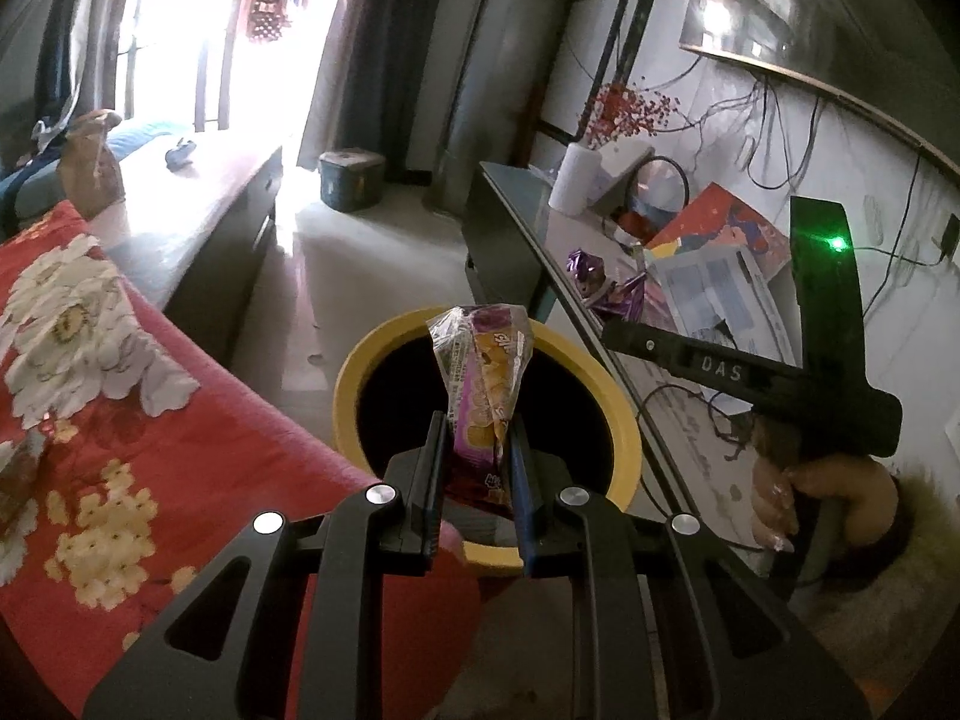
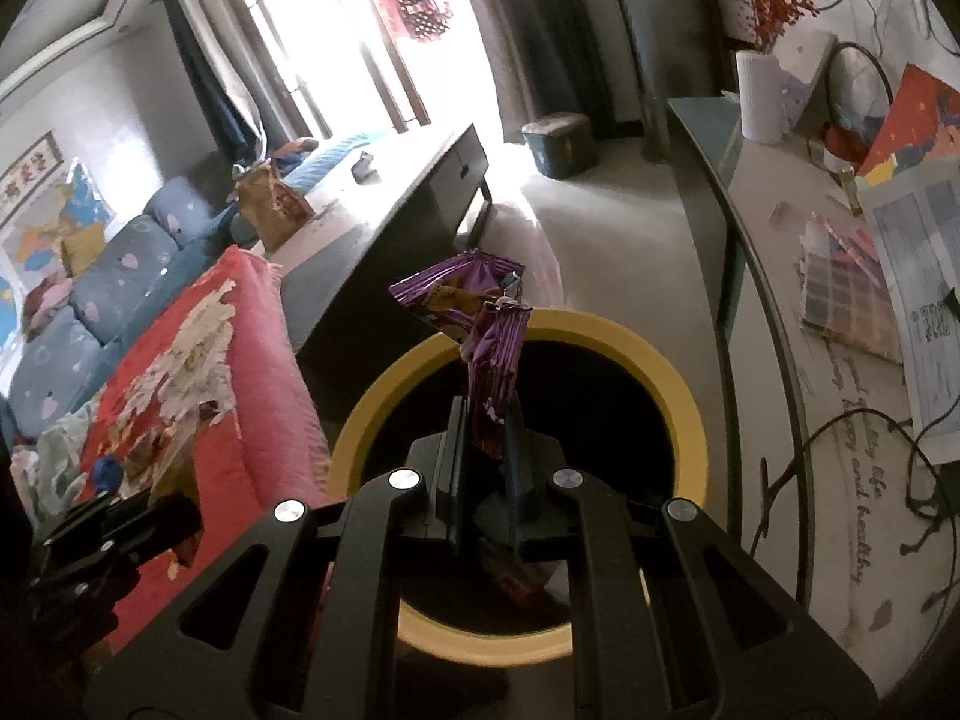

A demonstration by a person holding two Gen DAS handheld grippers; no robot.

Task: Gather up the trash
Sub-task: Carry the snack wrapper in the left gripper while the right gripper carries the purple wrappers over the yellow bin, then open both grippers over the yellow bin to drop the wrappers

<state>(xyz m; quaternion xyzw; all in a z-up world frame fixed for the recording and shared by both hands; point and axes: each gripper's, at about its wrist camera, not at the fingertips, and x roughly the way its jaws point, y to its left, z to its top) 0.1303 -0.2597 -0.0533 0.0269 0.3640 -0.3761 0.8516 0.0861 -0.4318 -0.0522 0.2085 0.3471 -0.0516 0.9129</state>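
Now, left gripper (image 1: 477, 450) is clamped narrow on a clear-and-purple plastic snack wrapper (image 1: 483, 378), held over the round yellow-rimmed bin (image 1: 351, 372) w/ dark inside; right gripper (image 2: 486, 438) pinches a crumpled purple foil wrapper (image 2: 489, 336), prob. above the same bin's 12 o'clock rim; red floral blanket (image 1: 120, 396) at 9 o'clock.

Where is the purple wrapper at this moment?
In the right wrist view, the purple wrapper is pinched in the right hand-held gripper, directly above the opening of the yellow bin.
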